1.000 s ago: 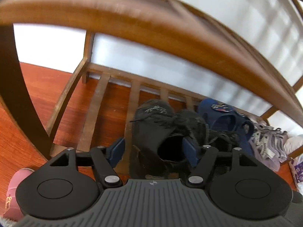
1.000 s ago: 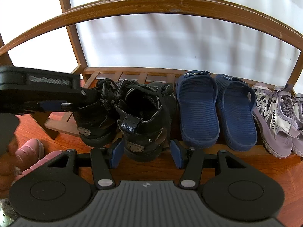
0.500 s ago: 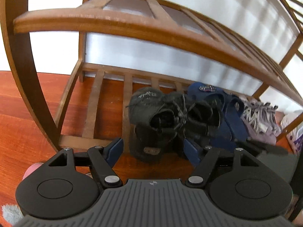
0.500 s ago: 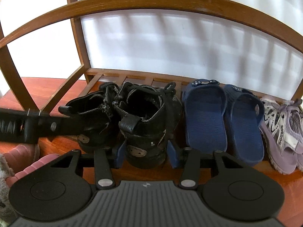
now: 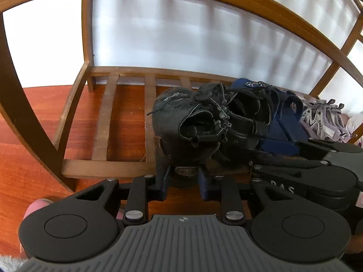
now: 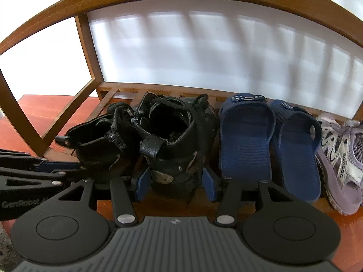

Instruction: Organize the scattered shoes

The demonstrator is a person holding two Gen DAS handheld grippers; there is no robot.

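On the lowest slatted shelf of the brown wooden shoe rack (image 6: 109,91), two black leather ankle boots with straps and buckles stand side by side, heels toward the cameras. Just beside them on that shelf sit a pair of navy rubber slides (image 6: 246,140), then a lilac mesh sneaker (image 6: 340,158).

The left gripper (image 5: 183,180) is level with the shelf's front edge, its blue fingers narrowed around the heel of the left-hand boot (image 5: 181,124); they look pressed to it, gripping the heel counter. The right gripper (image 6: 174,180) sits low at the same edge, fingers spread to either side of the right-hand boot's (image 6: 172,136) heel with a gap showing, so not clamped.

The boots look fairly heavy for their size. The shafts are soft and collapse inward, while the heel and sole look stiffer, so the heel is likely the soundest hold. The leather may be slick, and loose straps could snag.
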